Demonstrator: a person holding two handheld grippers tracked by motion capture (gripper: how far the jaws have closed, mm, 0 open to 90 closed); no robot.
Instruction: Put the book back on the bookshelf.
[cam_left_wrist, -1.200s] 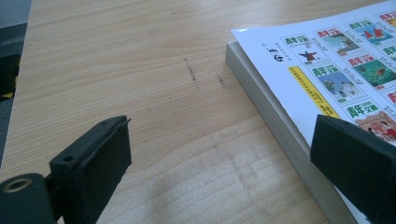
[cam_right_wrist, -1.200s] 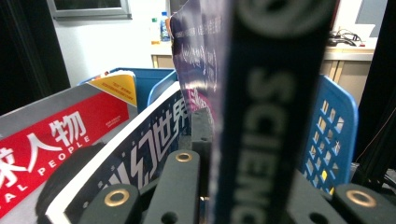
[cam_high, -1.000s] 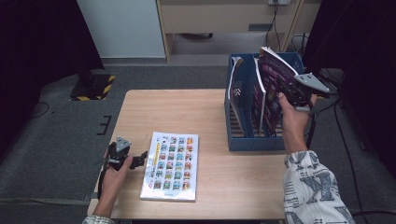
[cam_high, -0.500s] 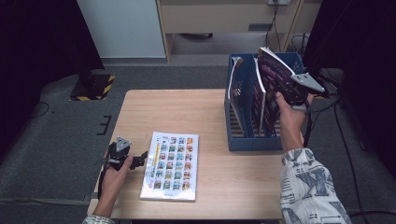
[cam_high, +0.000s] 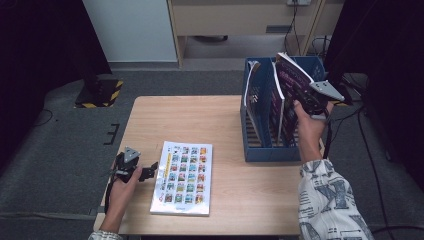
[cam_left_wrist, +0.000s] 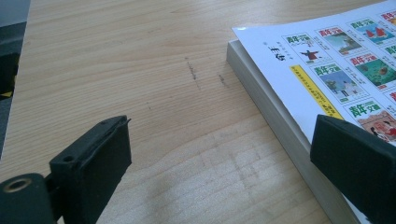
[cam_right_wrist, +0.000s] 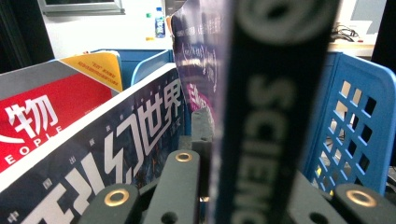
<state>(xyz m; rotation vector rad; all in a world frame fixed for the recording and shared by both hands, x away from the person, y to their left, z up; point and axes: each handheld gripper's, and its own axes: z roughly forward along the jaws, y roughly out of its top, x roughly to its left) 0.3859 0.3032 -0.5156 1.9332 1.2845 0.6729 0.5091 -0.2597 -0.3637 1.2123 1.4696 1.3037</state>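
Worktop (cam_high: 210, 120) space carries a blue file rack (cam_high: 270, 150) at the right so magazines stand upright in its slots, while a white catalogue (cam_high: 184, 177) lies flat awaiting its turn. Right gripper (cam_high: 312, 100) fingers clench a purple magazine (cam_high: 292, 80), tilted over the rack's right slot; left gripper (cam_high: 150, 172) fingers (cam_left_wrist: 93, 158) gape wide beside the catalogue's edge, holding nothing.

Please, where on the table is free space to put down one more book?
The table is bare between the white book and its far edge, left of the blue rack. A smaller patch lies below the rack. The rack itself is crowded; the right gripper holds a magazine there.
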